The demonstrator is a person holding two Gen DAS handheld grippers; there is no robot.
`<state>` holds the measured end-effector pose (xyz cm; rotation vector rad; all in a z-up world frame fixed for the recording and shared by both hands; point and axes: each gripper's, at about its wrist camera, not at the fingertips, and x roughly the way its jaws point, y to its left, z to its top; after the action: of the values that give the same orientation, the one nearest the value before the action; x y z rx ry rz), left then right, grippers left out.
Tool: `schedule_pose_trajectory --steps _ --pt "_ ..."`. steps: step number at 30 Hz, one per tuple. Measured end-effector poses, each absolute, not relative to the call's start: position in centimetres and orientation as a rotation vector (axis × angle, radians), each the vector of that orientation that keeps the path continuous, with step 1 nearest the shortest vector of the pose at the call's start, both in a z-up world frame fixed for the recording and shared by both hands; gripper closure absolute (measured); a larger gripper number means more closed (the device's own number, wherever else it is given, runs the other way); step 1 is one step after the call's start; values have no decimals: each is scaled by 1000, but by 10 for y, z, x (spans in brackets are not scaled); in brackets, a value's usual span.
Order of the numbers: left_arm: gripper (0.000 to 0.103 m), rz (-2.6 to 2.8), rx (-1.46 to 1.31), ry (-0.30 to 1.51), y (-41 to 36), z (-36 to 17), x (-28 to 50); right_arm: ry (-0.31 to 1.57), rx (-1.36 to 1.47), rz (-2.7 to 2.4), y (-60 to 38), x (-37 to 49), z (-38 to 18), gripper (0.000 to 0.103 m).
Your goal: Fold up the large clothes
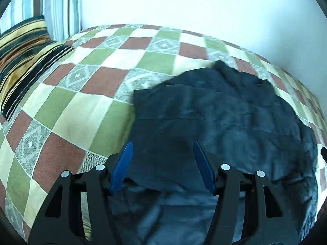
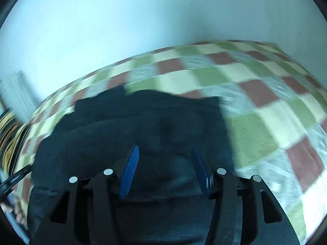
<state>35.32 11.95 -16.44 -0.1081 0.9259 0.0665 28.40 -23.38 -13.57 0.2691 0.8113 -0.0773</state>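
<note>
A dark navy garment (image 1: 214,118) lies partly folded on a bed with a checkered cover (image 1: 98,75). A folded-over layer with a straight edge lies on its near-left part. My left gripper (image 1: 162,145) hovers over the garment's near edge, open and empty, its blue fingers (image 1: 122,163) wide apart. In the right wrist view the same garment (image 2: 143,122) fills the lower left, blurred. My right gripper (image 2: 164,150) is over it, open and empty, blue fingers (image 2: 130,167) apart.
Striped pillows (image 1: 22,51) lie at the bed's left end, with a pale striped one (image 1: 55,6) upright behind. A white wall (image 1: 184,4) runs behind the bed. The checkered cover (image 2: 265,106) stretches right of the garment. The other gripper's edge (image 2: 14,179) shows at far left.
</note>
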Motion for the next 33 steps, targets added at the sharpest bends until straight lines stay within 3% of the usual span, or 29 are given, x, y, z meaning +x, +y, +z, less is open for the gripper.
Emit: schedule_pose_trajectory --steps 10,15,24,33 --pt "41 102 -38 1016 115 -211 373 1013 160 34 -171 341 -210 50" --pt "42 106 -3 1011 110 -215 372 1003 129 26 -166 344 -210 50" --pt "46 9 -13 872 86 -154 378 869 140 26 -164 355 -152 48" --pt "43 -9 84 1057 50 -215 436 997 103 -10 -160 398 -214 44"
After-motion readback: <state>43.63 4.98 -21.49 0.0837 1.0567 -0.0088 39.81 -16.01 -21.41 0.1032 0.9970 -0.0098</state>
